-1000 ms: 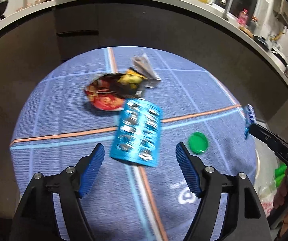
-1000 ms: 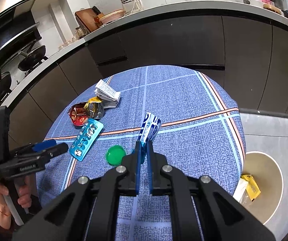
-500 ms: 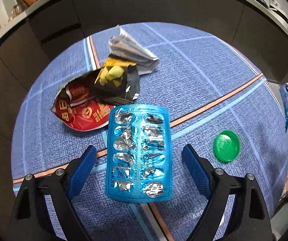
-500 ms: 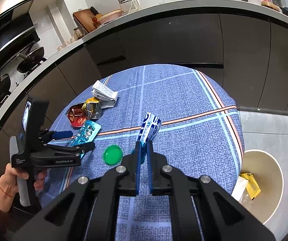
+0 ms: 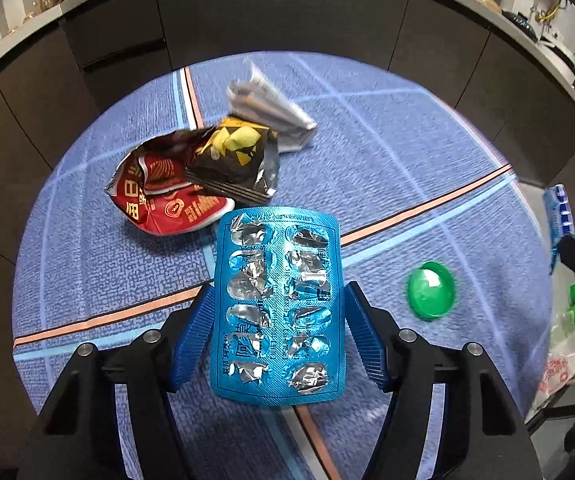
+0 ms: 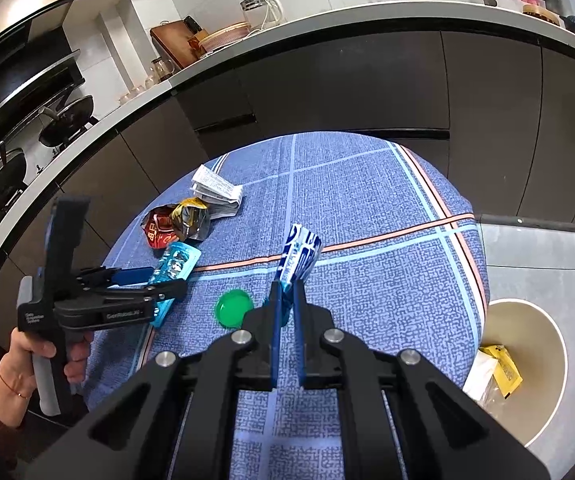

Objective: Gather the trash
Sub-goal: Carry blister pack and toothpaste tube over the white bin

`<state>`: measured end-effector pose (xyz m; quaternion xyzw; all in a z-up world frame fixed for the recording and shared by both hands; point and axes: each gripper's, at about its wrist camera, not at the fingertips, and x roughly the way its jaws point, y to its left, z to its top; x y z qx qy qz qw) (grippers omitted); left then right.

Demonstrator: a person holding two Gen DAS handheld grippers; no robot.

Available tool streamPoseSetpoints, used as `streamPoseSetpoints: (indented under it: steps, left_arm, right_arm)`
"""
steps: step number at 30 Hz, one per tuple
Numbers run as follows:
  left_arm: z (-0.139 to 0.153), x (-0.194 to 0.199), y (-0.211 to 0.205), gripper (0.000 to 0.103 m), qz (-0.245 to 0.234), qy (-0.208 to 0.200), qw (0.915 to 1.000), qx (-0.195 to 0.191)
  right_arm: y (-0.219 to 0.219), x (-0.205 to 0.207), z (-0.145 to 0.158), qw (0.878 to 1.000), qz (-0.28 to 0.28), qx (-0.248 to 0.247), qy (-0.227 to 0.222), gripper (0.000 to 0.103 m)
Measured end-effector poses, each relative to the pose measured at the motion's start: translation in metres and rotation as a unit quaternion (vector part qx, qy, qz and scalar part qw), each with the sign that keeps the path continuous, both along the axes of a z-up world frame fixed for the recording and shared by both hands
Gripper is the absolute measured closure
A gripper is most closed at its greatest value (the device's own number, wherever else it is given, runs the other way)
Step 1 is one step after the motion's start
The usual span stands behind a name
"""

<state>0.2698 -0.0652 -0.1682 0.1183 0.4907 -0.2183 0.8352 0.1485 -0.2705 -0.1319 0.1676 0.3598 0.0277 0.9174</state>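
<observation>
A blue blister pack point(image 5: 277, 312) with torn foil lies on the blue checked tablecloth point(image 5: 387, 168). My left gripper point(image 5: 277, 304) is open, its two blue pads on either side of the pack; I cannot tell whether they touch it. The pack also shows in the right wrist view point(image 6: 173, 268). My right gripper point(image 6: 285, 300) is shut on a blue and white wrapper point(image 6: 299, 258) and holds it above the table. A green cap point(image 5: 431, 289) lies to the right of the pack.
A red snack bag point(image 5: 163, 196), a black and yellow wrapper point(image 5: 239, 160) and folded paper point(image 5: 271, 114) lie behind the pack. A round bin point(image 6: 527, 364) with yellow trash stands on the floor right of the table. Dark kitchen cabinets curve behind.
My left gripper has moved forward and down over the blister pack, and its pads have closed in from wide apart to the pack's sides. My right gripper still holds the wrapper.
</observation>
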Motion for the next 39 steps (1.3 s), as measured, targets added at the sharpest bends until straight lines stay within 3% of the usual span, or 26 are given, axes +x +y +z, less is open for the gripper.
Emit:
streamPoseSetpoints:
  steps: [9, 20, 28, 39]
  left_arm:
    - [0.057, -0.037, -0.007, 0.041, -0.032, -0.033, 0.9976, -0.052]
    - [0.106, -0.083, -0.079, 0.041, -0.126, -0.033, 0.9840, -0.122]
    - [0.087, -0.103, -0.156, 0.041, -0.191, 0.007, 0.9698, -0.151]
    - [0.028, -0.118, -0.255, 0.041, -0.254, 0.082, 0.9541, -0.136]
  right_arm:
    - [-0.008, -0.023, 0.024, 0.999, -0.016, 0.001, -0.034, 0.096]
    - [-0.052, -0.077, 0.042, 0.996, -0.067, -0.021, -0.049, 0.096]
    - [-0.107, -0.119, 0.012, 0.992, -0.128, -0.016, -0.013, 0.096]
    - [-0.158, -0.136, -0.068, 0.982, -0.174, 0.056, 0.048, 0.095]
